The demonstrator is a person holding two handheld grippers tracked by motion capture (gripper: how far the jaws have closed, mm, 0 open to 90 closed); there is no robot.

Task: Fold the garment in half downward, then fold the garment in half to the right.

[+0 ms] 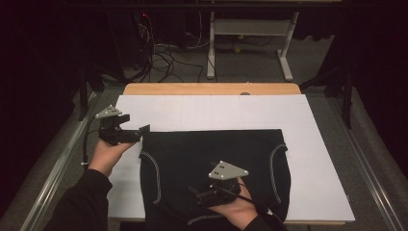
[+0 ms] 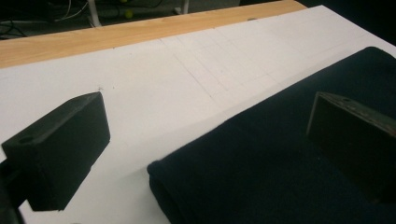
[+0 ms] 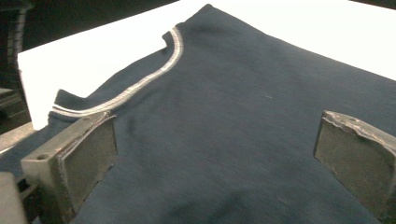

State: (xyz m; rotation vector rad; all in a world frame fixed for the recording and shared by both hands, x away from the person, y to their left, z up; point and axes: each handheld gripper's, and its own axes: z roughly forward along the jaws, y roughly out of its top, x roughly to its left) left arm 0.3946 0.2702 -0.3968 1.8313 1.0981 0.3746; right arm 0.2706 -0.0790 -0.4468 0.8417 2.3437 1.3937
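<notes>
Beneath the released right gripper (image 1: 202,193) lies a dark garment (image 1: 211,163); left gripper (image 1: 139,132) released at its corner.

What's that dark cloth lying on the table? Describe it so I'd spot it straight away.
On the wooden table lies a white sheet. On the sheet's near half lies the folded garment, dark navy, almost black. Pale curved stitching along its side edges marks it out.
</notes>
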